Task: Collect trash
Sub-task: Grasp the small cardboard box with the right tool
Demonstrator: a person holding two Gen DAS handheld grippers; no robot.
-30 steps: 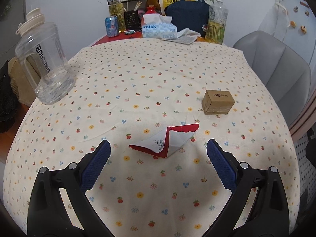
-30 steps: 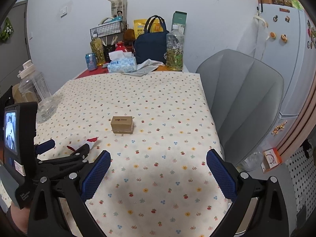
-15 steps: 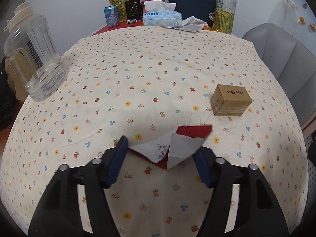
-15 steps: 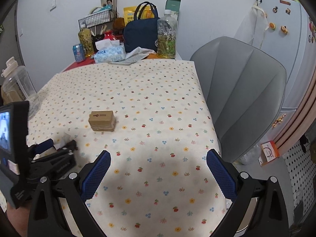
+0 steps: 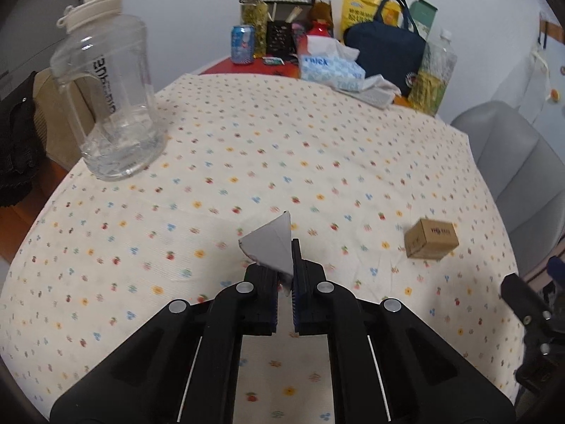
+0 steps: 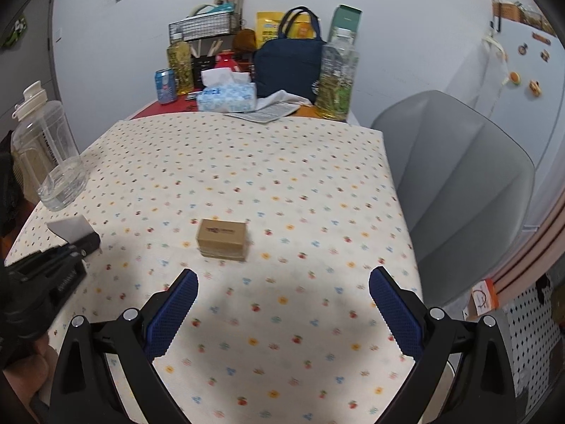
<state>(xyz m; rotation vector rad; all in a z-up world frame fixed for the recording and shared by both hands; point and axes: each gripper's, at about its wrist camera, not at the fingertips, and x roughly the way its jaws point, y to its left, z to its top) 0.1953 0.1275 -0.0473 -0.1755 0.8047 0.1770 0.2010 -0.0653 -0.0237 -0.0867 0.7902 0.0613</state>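
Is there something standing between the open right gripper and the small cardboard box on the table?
No, nothing visible. Only bare flowered tablecloth lies between the right gripper and the cardboard box. The left gripper, shut on a paper scrap, is off to the side.

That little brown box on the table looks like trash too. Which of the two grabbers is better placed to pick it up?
The right gripper, probably. Its jaws are open and empty, with the cardboard box just ahead between them. The left gripper is shut on a paper wrapper.
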